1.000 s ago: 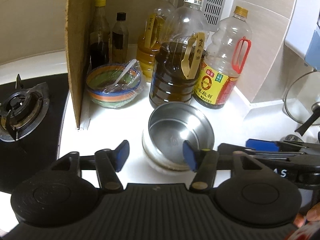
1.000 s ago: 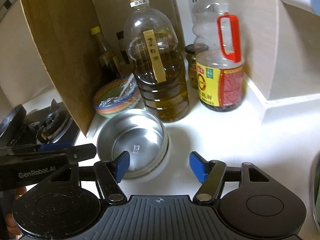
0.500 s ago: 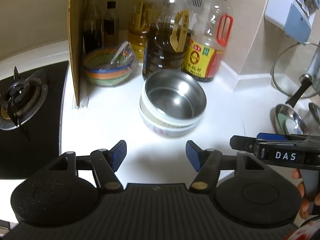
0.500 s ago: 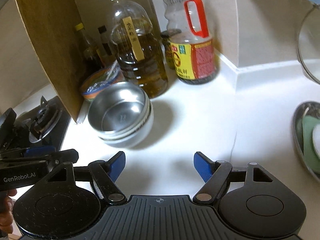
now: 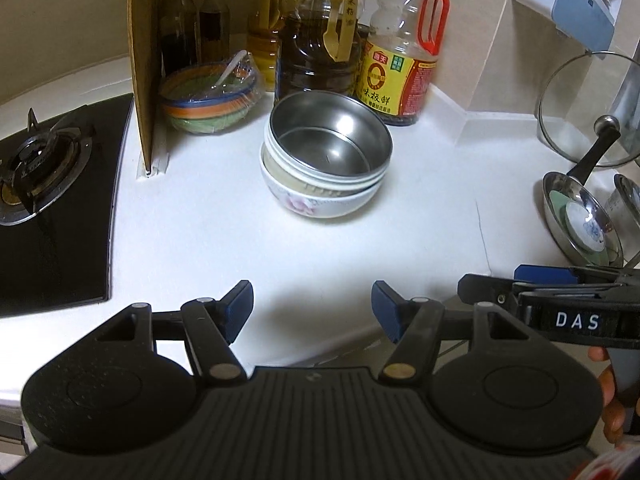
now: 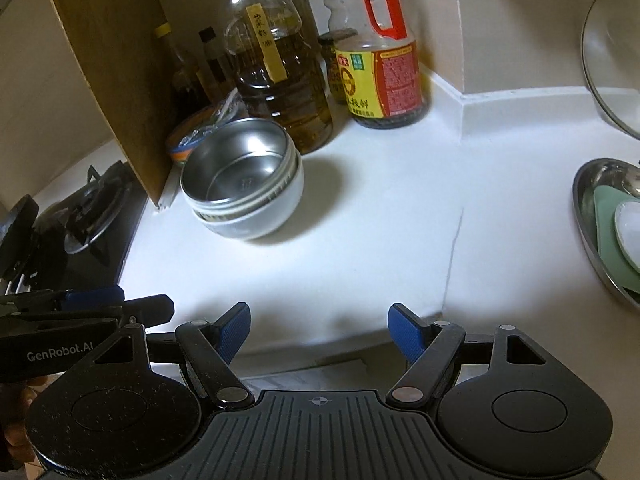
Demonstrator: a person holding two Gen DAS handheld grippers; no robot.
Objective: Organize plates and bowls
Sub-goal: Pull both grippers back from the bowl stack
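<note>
A steel bowl (image 5: pixel 330 142) sits nested on top of a white flowered ceramic bowl (image 5: pixel 316 202) on the white counter; the stack also shows in the right wrist view (image 6: pixel 240 172). My left gripper (image 5: pixel 312 306) is open and empty, well back from the stack near the counter's front edge. My right gripper (image 6: pixel 318 330) is open and empty, also at the front edge. A steel plate (image 6: pixel 592 236) holding a green dish and a white spoon lies at the far right; it also shows in the left wrist view (image 5: pixel 580 220).
Oil and sauce bottles (image 5: pixel 316 48) stand behind the stack. A striped bowl covered in plastic wrap (image 5: pixel 208 98) sits beside a cardboard panel (image 5: pixel 144 64). A gas stove (image 5: pixel 40 160) is at left. A glass pot lid (image 5: pixel 588 108) leans at right.
Both grippers have pulled back from the bowl stack toward the counter's front edge. The stack stays in place, and the plate at the right has come into view.
</note>
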